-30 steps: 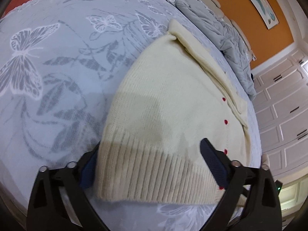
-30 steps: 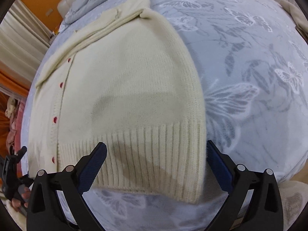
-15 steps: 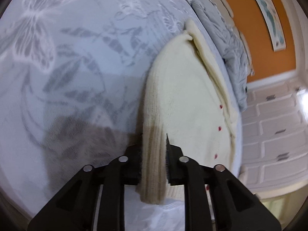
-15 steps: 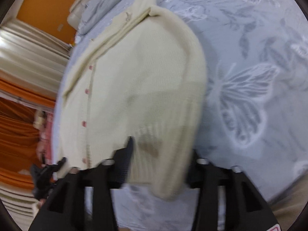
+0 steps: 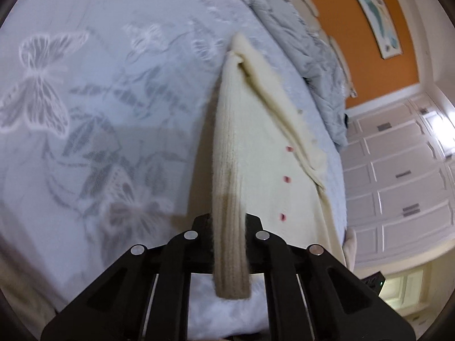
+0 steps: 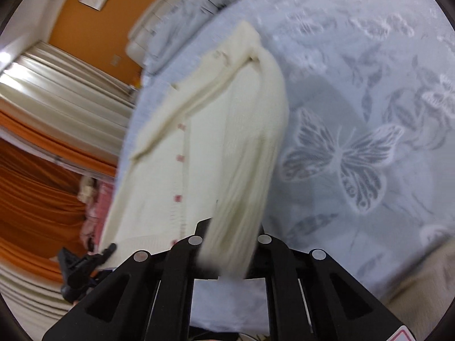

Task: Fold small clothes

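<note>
A cream knitted cardigan (image 5: 256, 130) with small red buttons lies on a pale blue bedspread with butterfly prints (image 5: 85, 108). My left gripper (image 5: 229, 227) is shut on the ribbed hem at one bottom corner and lifts that edge off the bed. The cardigan also shows in the right wrist view (image 6: 204, 142). My right gripper (image 6: 231, 233) is shut on the ribbed hem at the other corner, with that edge raised too. The far collar end still rests on the bed.
A grey quilt (image 5: 310, 56) is bunched at the head of the bed by the orange wall. White cupboards (image 5: 398, 176) stand to the right in the left wrist view. Orange curtains (image 6: 34, 187) hang to the left in the right wrist view. The other gripper (image 6: 82, 267) shows at lower left.
Both grippers went from open around the hem to shut on it. They have lifted the cardigan's near edge off the bed, so the fabric now hangs bunched between the fingers.
</note>
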{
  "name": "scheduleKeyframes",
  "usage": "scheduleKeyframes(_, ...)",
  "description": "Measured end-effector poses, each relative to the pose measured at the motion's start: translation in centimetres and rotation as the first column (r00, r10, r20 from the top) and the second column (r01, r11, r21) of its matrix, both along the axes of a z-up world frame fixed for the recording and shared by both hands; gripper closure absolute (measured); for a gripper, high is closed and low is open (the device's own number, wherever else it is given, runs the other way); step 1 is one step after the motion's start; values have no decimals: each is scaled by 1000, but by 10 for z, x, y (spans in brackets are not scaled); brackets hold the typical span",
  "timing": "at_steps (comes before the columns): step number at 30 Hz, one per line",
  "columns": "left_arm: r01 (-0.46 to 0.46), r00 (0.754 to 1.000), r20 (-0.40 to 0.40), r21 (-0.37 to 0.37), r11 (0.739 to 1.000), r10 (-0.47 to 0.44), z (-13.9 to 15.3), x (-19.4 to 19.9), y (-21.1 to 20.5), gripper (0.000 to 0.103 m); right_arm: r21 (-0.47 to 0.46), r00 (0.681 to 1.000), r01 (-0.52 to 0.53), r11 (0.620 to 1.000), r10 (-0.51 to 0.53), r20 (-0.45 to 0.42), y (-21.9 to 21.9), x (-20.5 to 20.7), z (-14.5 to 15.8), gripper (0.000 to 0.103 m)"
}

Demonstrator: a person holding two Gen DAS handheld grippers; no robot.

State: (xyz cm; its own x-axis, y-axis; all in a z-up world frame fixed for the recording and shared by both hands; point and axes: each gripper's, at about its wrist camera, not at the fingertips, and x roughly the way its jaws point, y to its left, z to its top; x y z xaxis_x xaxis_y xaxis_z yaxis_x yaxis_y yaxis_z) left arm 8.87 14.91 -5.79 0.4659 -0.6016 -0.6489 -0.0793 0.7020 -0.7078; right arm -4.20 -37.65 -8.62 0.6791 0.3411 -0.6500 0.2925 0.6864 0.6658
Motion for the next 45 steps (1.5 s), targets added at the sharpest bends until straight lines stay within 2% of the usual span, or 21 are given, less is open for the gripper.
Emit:
scheduleKeyframes(3, 50, 999, 20, 9, 999, -50, 23, -21, -3, 96, -5, 999, -30, 1000, 30, 40, 0, -23, 20, 96)
scheduleKeyframes(6, 88, 996, 15, 31, 996, -88, 38, -52, -4, 96, -33, 996, -75, 997, 76, 37, 4, -54, 30, 96)
scheduleKeyframes(11, 154, 988, -24, 66, 986, -152, 54, -128, 15, 96, -57, 982, -191, 980, 191, -3, 16, -135, 43, 96)
scheduleKeyframes(14, 209, 977, -53, 97, 973, -205, 69, -174, 27, 96, -30, 963, -270, 963, 269, -22, 27, -184, 54, 96)
scheduleKeyframes(16, 218, 974, -77, 82, 973, -212, 77, -202, 36, 96, -14, 950, -311, 950, 310, -39, 37, -211, 63, 96)
scheduleKeyframes(19, 199, 977, -86, 52, 979, -194, 97, -220, 45, 96, -14, 943, -334, 943, 333, -24, 42, -218, 78, 96)
scheduleKeyframes(22, 192, 981, -7, 41, 981, -192, 120, -197, 37, 96, -27, 951, -289, 957, 290, 110, 25, -179, 106, 96)
scheduleKeyframes(25, 186, 976, 93, 106, 977, -196, 135, -130, 11, 95, -52, 955, -207, 977, 213, 205, 3, -111, 114, 95)
scheduleKeyframes(27, 143, 979, 124, 150, 978, -162, 133, -91, -1, 94, -58, 961, -161, 985, 170, 219, -11, -65, 105, 89)
scheduleKeyframes(29, 113, 981, 136, 192, 975, -141, 115, -30, -23, 89, -95, 978, -75, 993, 92, 187, -23, -13, 85, 81)
scheduleKeyframes(30, 102, 983, 128, 211, 972, -131, 107, -14, -28, 88, -111, 985, -32, 993, 50, 163, -27, 3, 76, 73)
scheduleKeyframes(31, 87, 991, 80, 245, 966, -110, 88, 12, -39, 84, -124, 990, 5, 992, 13, 142, -29, 16, 69, 68)
scheduleKeyframes(32, 88, 993, 48, 258, 962, -104, 77, 21, -43, 74, -154, 992, 56, 986, -38, 117, -31, 24, 64, 61)
scheduleKeyframes(34, 53, 998, -1, 342, 938, -56, 59, 34, -48, 70, -201, 990, 98, 975, -76, 118, -30, 22, 63, 54)
scheduleKeyframes(35, 32, 999, 5, 342, 939, -35, 56, 31, -45, 61, -230, 989, 104, 968, -77, 126, -27, 17, 63, 40)
scheduleKeyframes(36, 24, 999, 12, 334, 942, -30, 56, 29, -42, 53, -253, 989, 105, 962, -74, 128, -25, 12, 62, 31)
scheduleKeyframes(37, 8, 999, 28, 326, 945, -18, 56, 23, -36, 34, -275, 989, 99, 956, -66, 129, -23, 7, 60, 31)
scheduleKeyframes(38, -16, 999, 50, 334, 942, 0, 56, 19, -31, 20, -311, 992, 79, 947, -45, 117, -21, 5, 54, 31)
scheduleKeyframes(40, -37, 996, 88, 364, 931, 6, 53, 11, -25, 18, -379, 998, 33, 925, -13, 55, -18, 13, 41, 31)
scheduleKeyframes(42, 7, 996, 79, 414, 910, -43, 45, 19, -32, 18, -398, 1000, 10, 917, -5, 12, -20, 27, 26, 31)
scheduleKeyframes(45, 56, 994, 58, 446, 893, -91, 29, 34, -41, 19, -411, 999, -7, 911, -14, -48, -22, 51, 8, 28)
